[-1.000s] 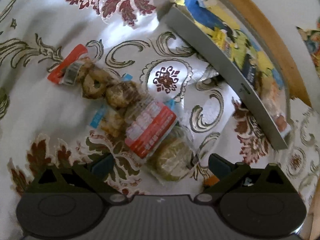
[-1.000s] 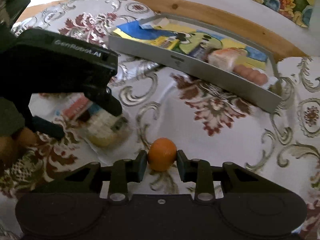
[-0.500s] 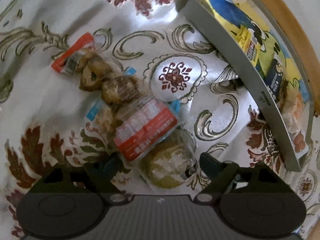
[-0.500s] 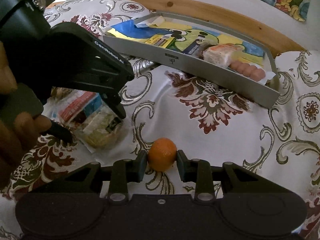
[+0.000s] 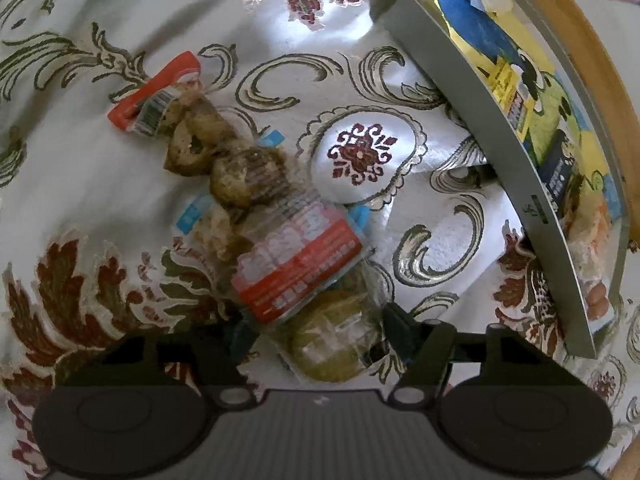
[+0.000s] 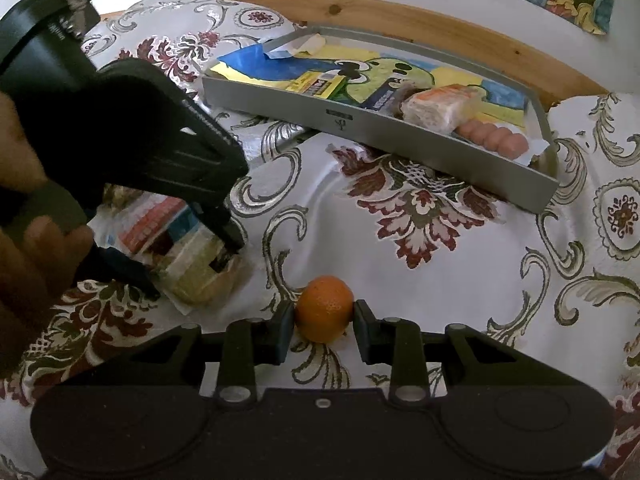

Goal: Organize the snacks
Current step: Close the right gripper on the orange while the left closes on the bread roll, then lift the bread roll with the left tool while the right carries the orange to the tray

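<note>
Flowery tablecloth [image 6: 432,216] covers a wood-edged table by white walls; right gripper [image 6: 324,320] pinches an orange [image 6: 325,308], left gripper [image 5: 316,332] spread wide around a wrapped pastry [image 5: 332,344].

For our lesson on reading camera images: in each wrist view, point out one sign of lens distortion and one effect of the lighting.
Left wrist view: the straight grey tray bows into a curve, corners go black; a bright patch washes out the tablecloth near the top. Right wrist view: the wooden headboard arches; the left gripper is a dark, nearly detail-less mass, while the orange in the right gripper looks evenly lit.
</note>
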Demonstrator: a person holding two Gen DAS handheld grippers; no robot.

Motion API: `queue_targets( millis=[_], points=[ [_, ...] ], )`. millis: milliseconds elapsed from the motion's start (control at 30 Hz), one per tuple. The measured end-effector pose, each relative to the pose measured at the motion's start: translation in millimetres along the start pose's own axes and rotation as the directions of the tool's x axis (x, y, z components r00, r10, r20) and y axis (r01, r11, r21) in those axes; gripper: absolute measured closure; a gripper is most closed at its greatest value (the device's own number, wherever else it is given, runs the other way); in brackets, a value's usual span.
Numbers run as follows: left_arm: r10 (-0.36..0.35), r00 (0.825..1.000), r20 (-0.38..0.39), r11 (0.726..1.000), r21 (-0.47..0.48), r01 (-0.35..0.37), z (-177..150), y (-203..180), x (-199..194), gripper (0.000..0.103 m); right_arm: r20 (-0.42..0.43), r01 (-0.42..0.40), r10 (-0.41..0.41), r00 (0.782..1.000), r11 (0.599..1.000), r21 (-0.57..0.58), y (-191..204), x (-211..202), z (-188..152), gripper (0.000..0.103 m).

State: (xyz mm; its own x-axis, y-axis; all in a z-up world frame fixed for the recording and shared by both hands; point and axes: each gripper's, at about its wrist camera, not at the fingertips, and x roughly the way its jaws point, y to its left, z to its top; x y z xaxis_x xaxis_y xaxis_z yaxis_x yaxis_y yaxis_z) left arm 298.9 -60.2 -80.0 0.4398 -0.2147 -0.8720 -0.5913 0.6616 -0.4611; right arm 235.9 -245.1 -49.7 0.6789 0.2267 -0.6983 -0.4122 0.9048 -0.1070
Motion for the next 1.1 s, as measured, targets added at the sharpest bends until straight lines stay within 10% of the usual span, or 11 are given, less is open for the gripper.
queue_targets(
  millis=[633,1100],
  points=[
    [-0.178,0.983,0.038,0.961,0.221,0.166,-41.6,57.5,-46.9,0.049,0.057,-0.021,0.021,0.998,1.0,0.004,8.6,-28.0,2.2,0.069],
    [-0.252,0.961,0.111,0.872,0.457,0.176,-79.8,60.0,-89.1,0.05,0.114,0.006,0.001,0.994,0.998,-0.059,21.4,-58.3,1.3,0.069]
  ],
)
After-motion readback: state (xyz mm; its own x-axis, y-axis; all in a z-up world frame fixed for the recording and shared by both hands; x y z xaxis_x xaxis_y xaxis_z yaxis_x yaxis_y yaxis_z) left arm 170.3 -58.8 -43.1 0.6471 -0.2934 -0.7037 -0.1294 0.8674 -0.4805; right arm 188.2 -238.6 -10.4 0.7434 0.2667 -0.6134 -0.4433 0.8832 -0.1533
